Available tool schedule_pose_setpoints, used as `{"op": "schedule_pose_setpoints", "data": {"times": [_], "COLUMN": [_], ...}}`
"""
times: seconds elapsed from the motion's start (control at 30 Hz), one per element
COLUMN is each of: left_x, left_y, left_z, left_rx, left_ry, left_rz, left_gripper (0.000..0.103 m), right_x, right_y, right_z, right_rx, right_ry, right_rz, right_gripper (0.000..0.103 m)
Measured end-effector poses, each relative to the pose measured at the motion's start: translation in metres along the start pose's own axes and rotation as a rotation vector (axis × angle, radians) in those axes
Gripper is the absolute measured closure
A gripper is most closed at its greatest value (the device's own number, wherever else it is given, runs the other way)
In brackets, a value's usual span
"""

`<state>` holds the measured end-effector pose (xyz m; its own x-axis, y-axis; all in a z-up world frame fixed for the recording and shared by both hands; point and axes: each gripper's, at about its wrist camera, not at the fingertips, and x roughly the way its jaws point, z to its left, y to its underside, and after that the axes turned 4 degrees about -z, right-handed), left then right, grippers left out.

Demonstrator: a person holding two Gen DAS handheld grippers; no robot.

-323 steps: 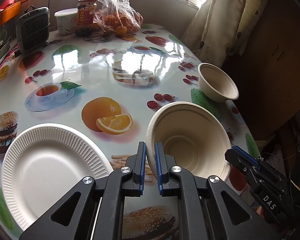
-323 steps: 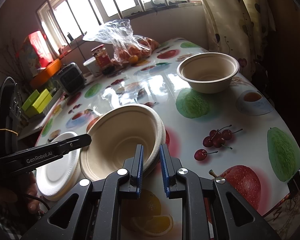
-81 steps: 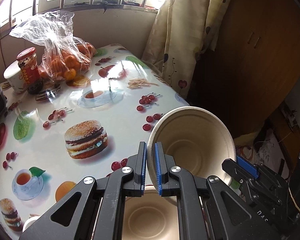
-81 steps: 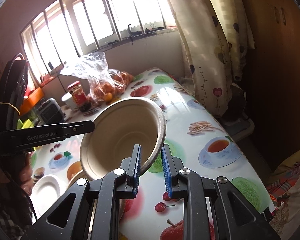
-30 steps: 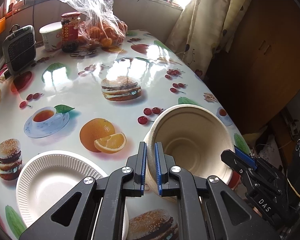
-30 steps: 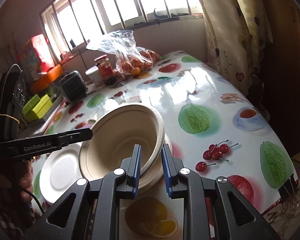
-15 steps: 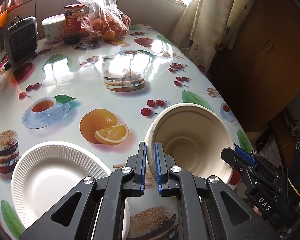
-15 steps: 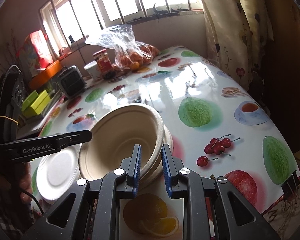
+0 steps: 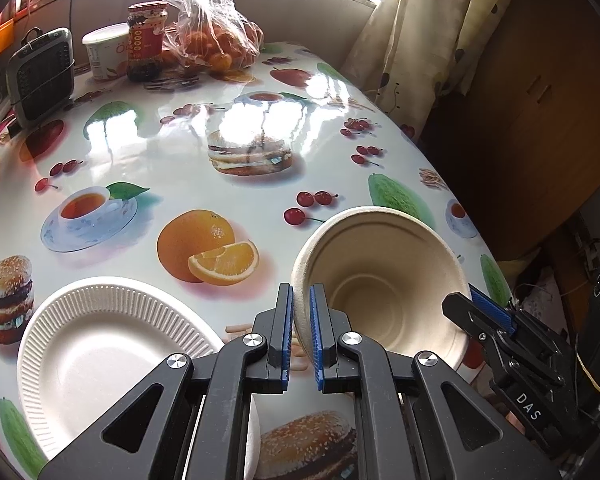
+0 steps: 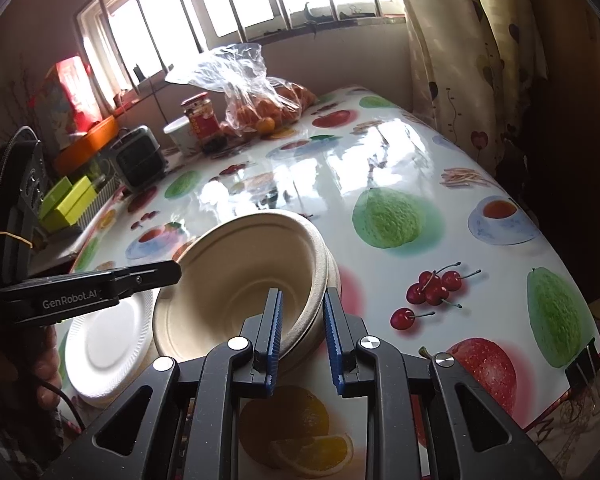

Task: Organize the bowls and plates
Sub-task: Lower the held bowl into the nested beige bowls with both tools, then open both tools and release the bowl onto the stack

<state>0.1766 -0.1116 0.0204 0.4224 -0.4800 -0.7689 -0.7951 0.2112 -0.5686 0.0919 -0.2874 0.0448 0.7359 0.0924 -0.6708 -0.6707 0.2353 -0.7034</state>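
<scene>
Pulp bowl (image 9: 380, 280) sits nested on a second bowl just right of white paper plate (image 9: 100, 352) | left tool (image 9: 300, 344) clamps its rim to steady it | right tool (image 10: 302, 344) spread apart around far rim, letting go imo

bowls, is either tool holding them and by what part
The left tool pinches the rim of the stacked bowls. The right tool straddles the opposite rim with its pads open, not gripping.
</scene>
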Motion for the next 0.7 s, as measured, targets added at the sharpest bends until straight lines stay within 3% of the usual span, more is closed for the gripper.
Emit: {"op": "schedule_pose_setpoints", "data": {"times": [0.7], "left_x": [0.0007], "left_y": [0.0002], "left_z": [0.0009], "left_rx": [0.0], "left_ry": [-0.011], "left_rz": [-0.003], "left_gripper": [0.094], "right_x": [-0.0007], "right_y": [-0.0001], "right_z": [-0.0016], "right_rx": [0.002], "right_ry": [0.006], "right_rz": [-0.003], "right_gripper": [0.083]}}
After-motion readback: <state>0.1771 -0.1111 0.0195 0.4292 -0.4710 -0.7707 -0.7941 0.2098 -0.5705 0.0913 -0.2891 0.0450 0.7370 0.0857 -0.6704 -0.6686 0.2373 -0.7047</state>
